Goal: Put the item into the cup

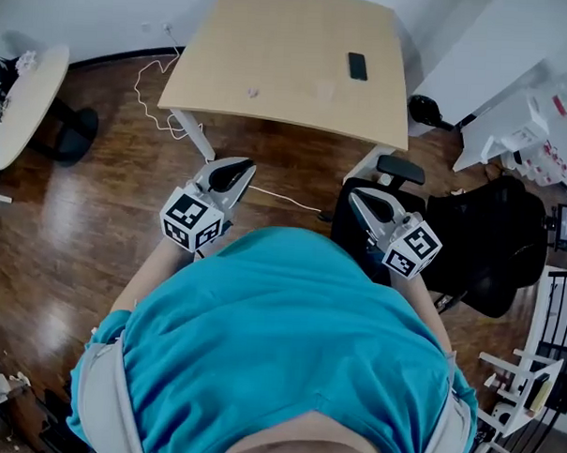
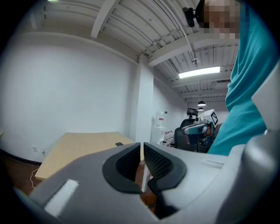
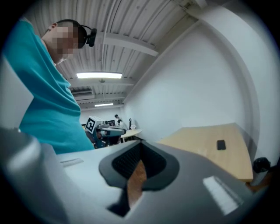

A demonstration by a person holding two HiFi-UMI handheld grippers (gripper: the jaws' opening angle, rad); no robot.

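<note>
At twelve o'clock, on the pale wooden rectangular table (image 1: 291,52), a small whitish item (image 1: 253,93) is indistinct; only the head view shows it. The left gripper (image 2: 141,145) and right gripper (image 3: 140,147) are clenched, empty.

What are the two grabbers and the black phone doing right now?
left gripper: jaws shut, nothing between them.
right gripper: jaws shut, nothing between them.
phone: lying flat on the table, screen dark.
</note>
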